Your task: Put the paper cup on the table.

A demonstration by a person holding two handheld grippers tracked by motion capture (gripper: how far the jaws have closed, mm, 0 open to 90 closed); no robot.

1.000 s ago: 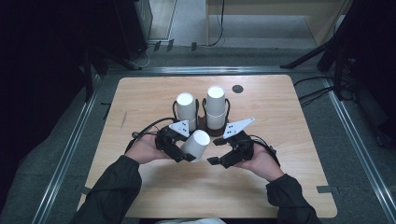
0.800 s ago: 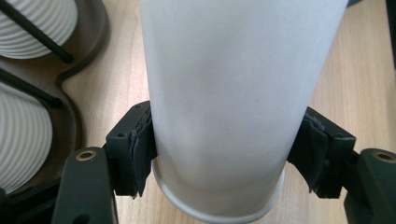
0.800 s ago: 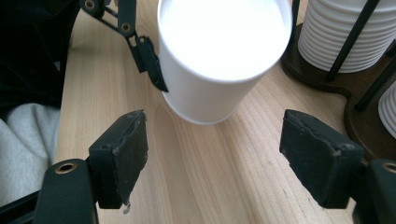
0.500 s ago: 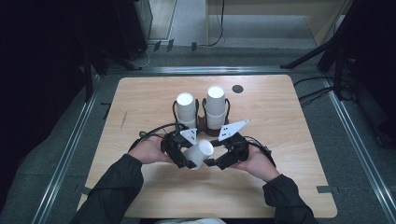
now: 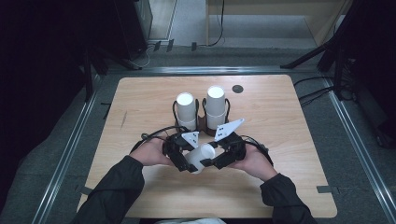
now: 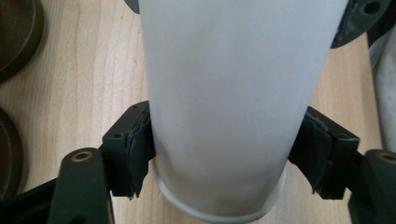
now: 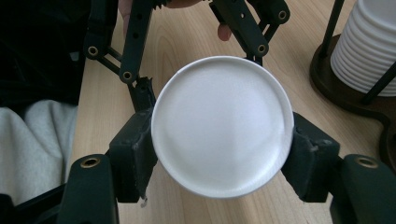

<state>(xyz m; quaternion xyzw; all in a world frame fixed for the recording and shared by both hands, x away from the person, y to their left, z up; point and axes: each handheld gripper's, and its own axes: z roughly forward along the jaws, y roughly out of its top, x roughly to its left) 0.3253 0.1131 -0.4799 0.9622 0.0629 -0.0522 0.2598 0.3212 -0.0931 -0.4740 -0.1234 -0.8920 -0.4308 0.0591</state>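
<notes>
A white paper cup (image 5: 200,157) lies level above the table between both grippers. My left gripper (image 5: 187,161) is shut on it; in the left gripper view both pads (image 6: 135,149) press the cup's wall (image 6: 224,102) near its narrower, rimmed end. My right gripper (image 5: 213,156) meets it from the other side. Its jaws have just been closing, and in the right gripper view they now press on the edge of the cup's round end (image 7: 222,126), one pad (image 7: 137,149) on each side. The left gripper's black linkages show beyond the cup.
Two stacks of white cups (image 5: 185,109) (image 5: 216,105) stand in a dark wire holder (image 5: 201,125) just behind the grippers; one stack (image 7: 369,46) is at the right gripper view's right edge. A small dark disc (image 5: 237,88) lies farther back on the wooden table (image 5: 289,130).
The right gripper came in from the right and closed around the free end of the cup. The left gripper kept its hold, and the cup sank a little toward the person.
</notes>
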